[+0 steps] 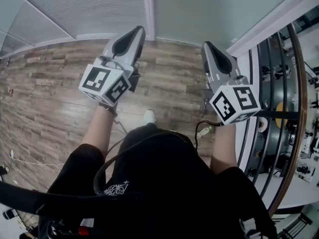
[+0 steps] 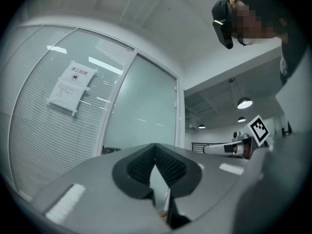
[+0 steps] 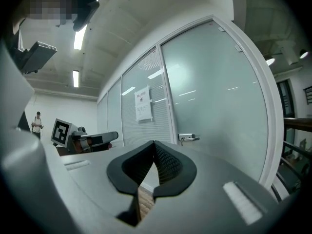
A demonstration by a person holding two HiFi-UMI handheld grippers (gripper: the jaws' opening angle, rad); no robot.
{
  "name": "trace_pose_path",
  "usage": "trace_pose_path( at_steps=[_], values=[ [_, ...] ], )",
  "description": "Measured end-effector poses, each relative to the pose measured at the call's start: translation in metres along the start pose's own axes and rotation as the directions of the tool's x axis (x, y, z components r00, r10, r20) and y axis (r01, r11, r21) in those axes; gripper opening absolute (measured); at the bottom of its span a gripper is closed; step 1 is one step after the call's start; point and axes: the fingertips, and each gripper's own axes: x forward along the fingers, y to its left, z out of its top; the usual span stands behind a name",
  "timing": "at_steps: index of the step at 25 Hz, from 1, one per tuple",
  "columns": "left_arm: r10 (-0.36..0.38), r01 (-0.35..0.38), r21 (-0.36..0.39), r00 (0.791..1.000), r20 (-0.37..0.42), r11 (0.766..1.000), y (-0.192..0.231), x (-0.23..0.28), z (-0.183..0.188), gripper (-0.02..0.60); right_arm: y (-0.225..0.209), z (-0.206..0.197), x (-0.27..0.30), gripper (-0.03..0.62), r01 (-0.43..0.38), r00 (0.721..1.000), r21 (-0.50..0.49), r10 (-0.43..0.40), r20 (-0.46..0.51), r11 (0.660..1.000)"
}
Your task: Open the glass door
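The frosted glass door [image 3: 214, 96] stands ahead in a white frame, and its metal handle [image 3: 188, 138] sits on the door's left edge. In the head view the door [image 1: 199, 9] lies at the top, beyond both grippers. My left gripper [image 1: 138, 30] and right gripper [image 1: 207, 44] are held side by side over the wood floor, both short of the door and touching nothing. Each is shut with nothing between its pads, as the left gripper view [image 2: 155, 146] and the right gripper view [image 3: 154, 143] show. The door [image 2: 146, 111] also appears straight ahead of the left gripper.
Left of the door is a glass wall with blinds [image 1: 89, 9] carrying a paper notice [image 2: 72, 87]. A curved metal railing [image 1: 284, 108] runs along the right. Cables [image 1: 20, 161] lie on the floor at the left. A person [image 3: 37, 122] stands far off.
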Motion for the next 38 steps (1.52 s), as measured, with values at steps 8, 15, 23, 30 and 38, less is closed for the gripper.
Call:
trace_pose_path(
  at_steps=[8,15,23,30,38],
  values=[
    [-0.038,0.037,-0.036,0.999,-0.017,0.999,0.043,0.002,-0.011,0.002,0.001,-0.008,0.033,0.003,0.066,0.998,0.016,-0.066,-0.007,0.998],
    [-0.037,0.037,-0.057,0.999,-0.007,0.998,0.073,-0.006,-0.009,0.002,0.005,-0.005,0.048,0.003,0.095,0.996,0.025,-0.095,-0.004,0.995],
    [-0.038,0.036,-0.060,0.999,-0.025,0.998,0.078,0.006,-0.021,0.000,-0.003,-0.010,0.059,0.003,0.081,0.997,0.038,-0.081,-0.004,0.996],
    [-0.022,0.020,-0.055,0.999,-0.044,0.998,0.083,0.024,-0.028,0.002,-0.018,-0.013,0.081,0.003,0.055,0.998,0.043,-0.054,-0.019,0.998],
    [-0.024,0.022,-0.037,0.999,-0.038,0.999,0.091,0.076,-0.026,0.002,-0.071,-0.003,0.112,0.003,0.016,1.000,0.064,-0.015,-0.007,0.998]
  ],
)
